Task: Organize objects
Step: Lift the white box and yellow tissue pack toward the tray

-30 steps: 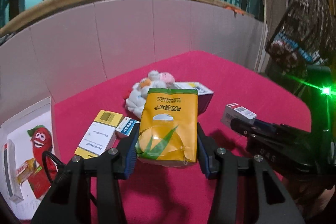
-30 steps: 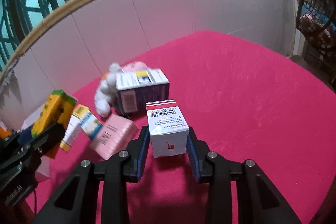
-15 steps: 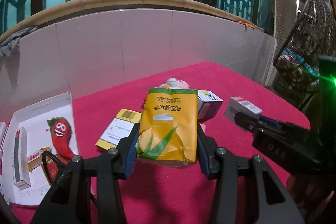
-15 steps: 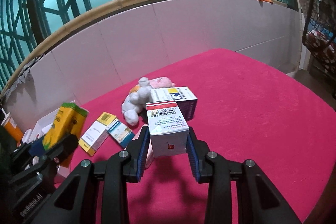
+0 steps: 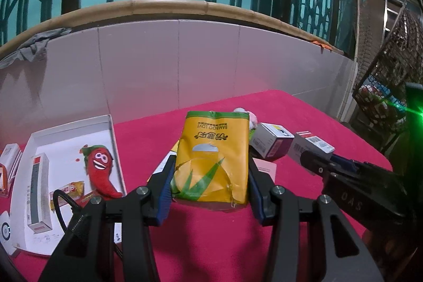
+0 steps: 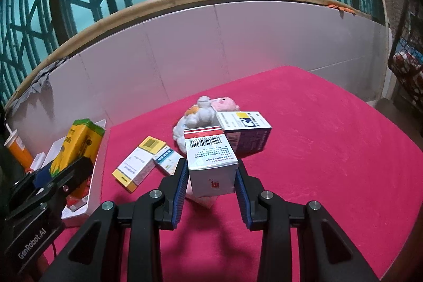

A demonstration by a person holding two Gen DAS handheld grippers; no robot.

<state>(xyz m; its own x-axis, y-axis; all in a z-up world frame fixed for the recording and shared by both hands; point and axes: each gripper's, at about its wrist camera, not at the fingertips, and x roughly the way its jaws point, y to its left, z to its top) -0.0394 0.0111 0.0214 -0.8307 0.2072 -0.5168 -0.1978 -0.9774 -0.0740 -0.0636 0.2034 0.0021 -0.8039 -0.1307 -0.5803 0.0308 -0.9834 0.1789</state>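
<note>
— Progress so far? Landmark is the white tray [image 5: 112, 147].
— Inside it lie a red chili toy [image 5: 101, 171] and a tall grey box [image 5: 38, 192]. Both tools look loaded: the left gripper [image 5: 210, 183] is clamped on a yellow tissue pack [image 5: 214, 157], raised just right of the tray.
— And the other?
— The right gripper [image 6: 210, 180] pinches a barcoded white box [image 6: 211, 163], farther right. Beyond that, a plush toy [image 6: 201, 112], purple box [image 6: 244, 131] and two flat cartons [image 6: 140, 163] lie unsorted, I'd judge.

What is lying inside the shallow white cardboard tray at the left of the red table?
In the white cardboard tray: a red chili plush toy, a long white box and a small yellow packet. The left gripper hides the tray's near corner.
</note>
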